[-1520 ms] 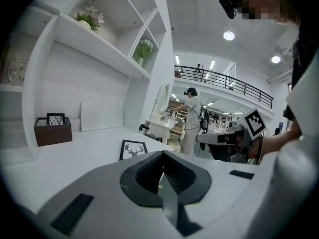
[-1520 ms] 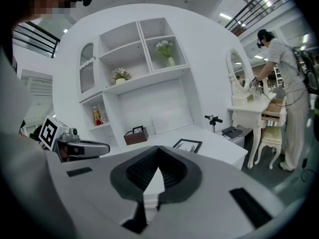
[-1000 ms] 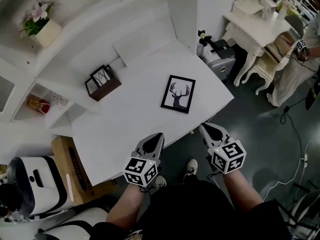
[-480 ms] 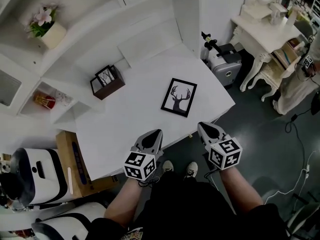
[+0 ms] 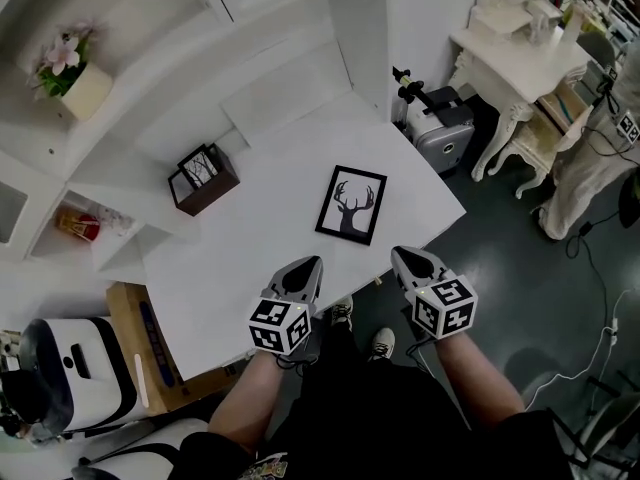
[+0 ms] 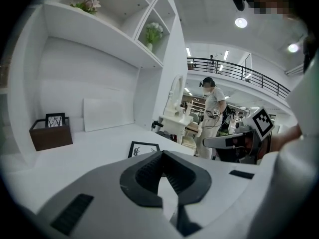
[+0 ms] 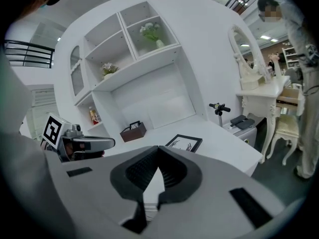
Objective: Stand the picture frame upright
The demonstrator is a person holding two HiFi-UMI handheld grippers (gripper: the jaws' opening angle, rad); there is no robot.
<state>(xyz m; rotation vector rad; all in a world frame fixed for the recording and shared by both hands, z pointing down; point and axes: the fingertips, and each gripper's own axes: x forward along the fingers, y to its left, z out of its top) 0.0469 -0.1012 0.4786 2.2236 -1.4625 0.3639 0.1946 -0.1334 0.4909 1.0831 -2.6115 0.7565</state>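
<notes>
The black-rimmed rectangular picture frame with a deer silhouette [image 5: 352, 204] lies flat on the white tabletop [image 5: 250, 258], near its front edge, at one o'clock from the left gripper [image 5: 310, 266] and eleven o'clock from the right gripper [image 5: 402, 255]. Both pairs of jaws are pressed together on nothing, clear of the frame. A dark brown wooden box [image 5: 205, 180] sits at ten o'clock of the frame, well apart
</notes>
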